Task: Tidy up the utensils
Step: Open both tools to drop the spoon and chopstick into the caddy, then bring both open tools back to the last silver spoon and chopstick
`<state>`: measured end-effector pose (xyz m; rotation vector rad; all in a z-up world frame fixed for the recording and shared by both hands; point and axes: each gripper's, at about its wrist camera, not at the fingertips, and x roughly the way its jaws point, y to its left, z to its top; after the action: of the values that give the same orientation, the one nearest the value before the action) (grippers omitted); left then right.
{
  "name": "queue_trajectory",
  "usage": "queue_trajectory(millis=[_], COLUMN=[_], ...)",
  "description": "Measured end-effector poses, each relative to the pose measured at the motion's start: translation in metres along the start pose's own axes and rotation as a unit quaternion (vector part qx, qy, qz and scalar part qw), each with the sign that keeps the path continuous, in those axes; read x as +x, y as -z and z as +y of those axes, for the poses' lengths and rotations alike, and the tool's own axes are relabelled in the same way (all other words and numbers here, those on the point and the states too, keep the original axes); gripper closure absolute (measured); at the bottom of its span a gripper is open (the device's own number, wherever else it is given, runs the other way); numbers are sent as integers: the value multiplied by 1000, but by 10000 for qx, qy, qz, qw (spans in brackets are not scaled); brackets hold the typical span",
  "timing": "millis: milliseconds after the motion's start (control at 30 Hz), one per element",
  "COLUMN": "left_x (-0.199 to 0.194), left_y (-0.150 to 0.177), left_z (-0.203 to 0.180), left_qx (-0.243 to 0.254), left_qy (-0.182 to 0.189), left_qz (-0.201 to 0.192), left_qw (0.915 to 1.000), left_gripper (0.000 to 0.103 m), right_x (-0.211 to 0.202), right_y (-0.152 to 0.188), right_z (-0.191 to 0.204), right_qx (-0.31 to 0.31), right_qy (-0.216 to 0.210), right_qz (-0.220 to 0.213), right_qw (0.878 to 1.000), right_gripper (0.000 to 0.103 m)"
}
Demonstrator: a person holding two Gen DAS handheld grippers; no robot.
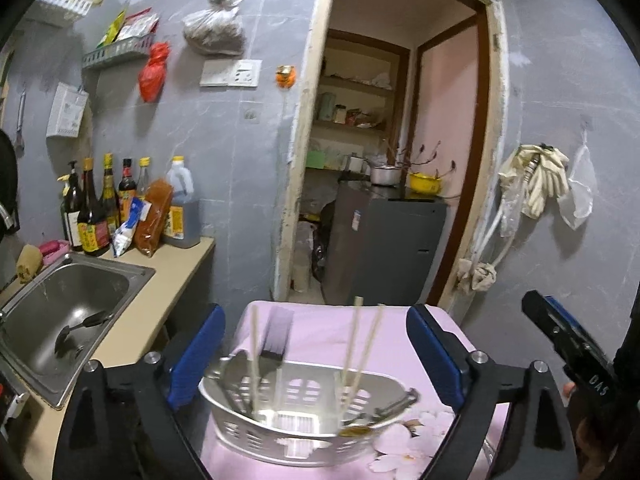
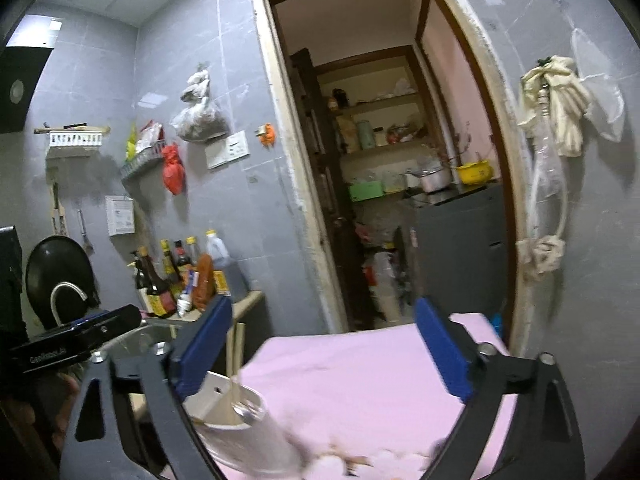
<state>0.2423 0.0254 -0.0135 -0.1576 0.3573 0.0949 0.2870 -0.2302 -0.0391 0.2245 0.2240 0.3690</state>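
The left gripper (image 1: pixel 314 356) is hovering wide open, jaws spread either side of the white slotted utensil basket (image 1: pixel 304 432), touching nothing. The basket is sitting on the near part of the pink floral-cloth bench (image 1: pixel 400 344), tilted slightly. Inside it: chopsticks (image 1: pixel 362 344) leaning up and far-right, one more stick and a dark flat-headed utensil (image 1: pixel 276 332) standing at the left, a spoon (image 1: pixel 356 430) lying over the near-right rim.

The right gripper (image 2: pixel 322 354) is likewise holding nothing, fingers well apart, aimed above the bench toward the doorway. A cream cylindrical holder (image 2: pixel 232 408) is lying tipped at the near-left edge of the cloth, just beside the left finger (contents not discernible; lower frame blurred).

More utensils are lying in the steel sink (image 1: pixel 132 276) at far left.

Risks, as judged:
- Chopsticks are leaning loosely; nudging the basket rim with a finger could spill them.
- The spoon is perched on the rim and could slide off.
- The cloth may drag and shift the basket if a finger catches it.
- The holder is near the bench edge; a bump could roll it off.
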Motion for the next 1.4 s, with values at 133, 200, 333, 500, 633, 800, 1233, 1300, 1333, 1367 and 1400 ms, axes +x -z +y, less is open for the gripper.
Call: queue_trajectory(millis=[133,200,333,500,633,800,1233,1300,1333,1367,1400], left_x=[-8,-12,-16,-19,-18,-6,18,21,22,24,26], left_y=[7,10,18,34,50,73,108,111,112,114,116], left_z=[-28,-40,-64,-92,-107,-126,-149,-150,-150,-150,-150], left_qx=[39,50,126,277,246,279,405,404,399,396,402], left_qy=[38,38,93,97,216,329,248,228,218,207,190], left_qz=[-130,-224,-291,-222,-31,326,740,795,820,848,892], left_qw=[9999,9997,9995,9993,9995,9985,9961,9958,9956,9954,9950], left_gripper=[3,1,1,1,1,1,1,1,1,1,1], right_x=[-20,-28,-44,-57,-62,-65,-58,-56,-56,-54,-52], right_y=[-9,-13,-16,-16,-11,-3,34,41,45,49,53], right_z=[-24,-36,-58,-87,-112,-135,-166,-167,-168,-169,-169], right_qx=[-138,-221,-335,-371,-338,-320,-214,-212,-210,-208,-218], right_qy=[237,356,548,688,818,965,1052,1047,1048,1049,1058], right_qz=[-7,10,16,112,250,400,861,941,984,1059,1124], right_qw=[9996,9991,9979,9969,9958,9940,9905,9898,9894,9886,9878], right_gripper=[1,1,1,1,1,1,1,1,1,1,1])
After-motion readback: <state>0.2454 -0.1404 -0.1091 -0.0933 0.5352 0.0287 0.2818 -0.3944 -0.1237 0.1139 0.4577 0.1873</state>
